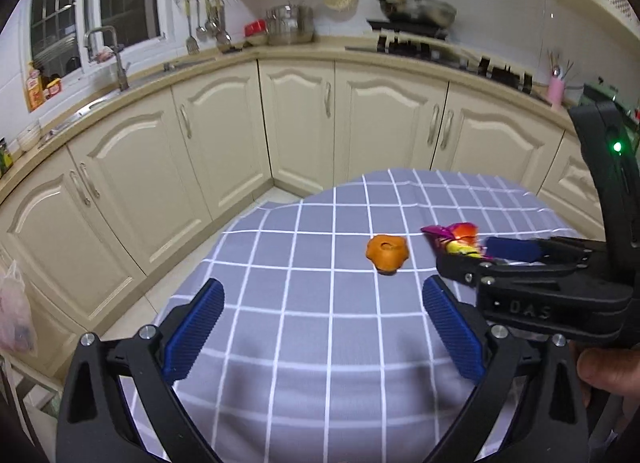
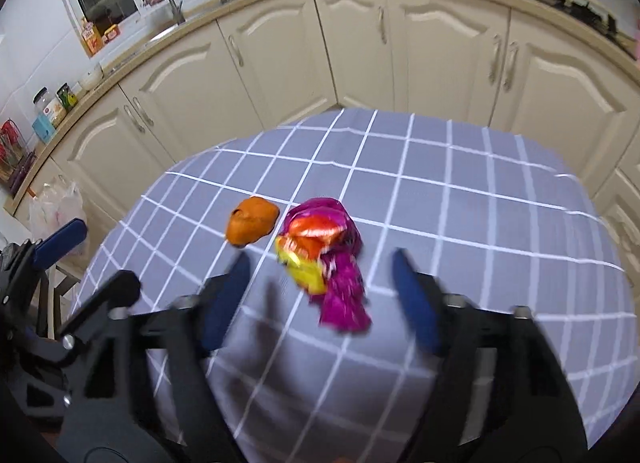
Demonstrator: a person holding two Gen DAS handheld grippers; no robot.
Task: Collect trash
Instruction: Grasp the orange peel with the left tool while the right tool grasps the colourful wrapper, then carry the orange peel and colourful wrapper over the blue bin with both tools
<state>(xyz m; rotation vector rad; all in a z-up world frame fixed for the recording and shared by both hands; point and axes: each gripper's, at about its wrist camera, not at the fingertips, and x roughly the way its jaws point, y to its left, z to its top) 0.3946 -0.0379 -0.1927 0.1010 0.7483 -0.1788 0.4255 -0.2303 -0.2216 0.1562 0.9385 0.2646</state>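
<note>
Plastic bag [image 2: 56, 207], pale and crumpled, hung at the far left beside the cream cabinet doors [image 2: 280, 59], perhaps the place for rubbish, though that was only a guess. Next rightward, the left gripper [image 1: 320, 327] hovered over the grey-blue checked tablecloth [image 1: 304, 375] with its blue ribbed pads spread wide and nothing between them. Ahead of it and slightly to its right lay the crumpled orange peel-like scrap [image 1: 387, 254], resting on the cloth, apart from both tools.

Just right of that scrap sat the magenta, orange and yellow foil wrapper [image 2: 326, 259]. Its long axis ran roughly toward the right gripper [image 2: 320, 295], the magenta tail pointing back at the camera. That gripper's jaws stood apart on either side of the wrapper's near end, not yet touching it, so it was the nearer tool by far. The likely next move called for a short push forward and a squeeze across the wrapper's narrow width; thin foil could slip or crumple away.

The table stood in a kitchen corner, with a beige countertop [image 1: 280, 49], a sink tap [image 1: 116, 59] under a dark window, and a frying pan [image 1: 416, 9] on the hob at the right.
</note>
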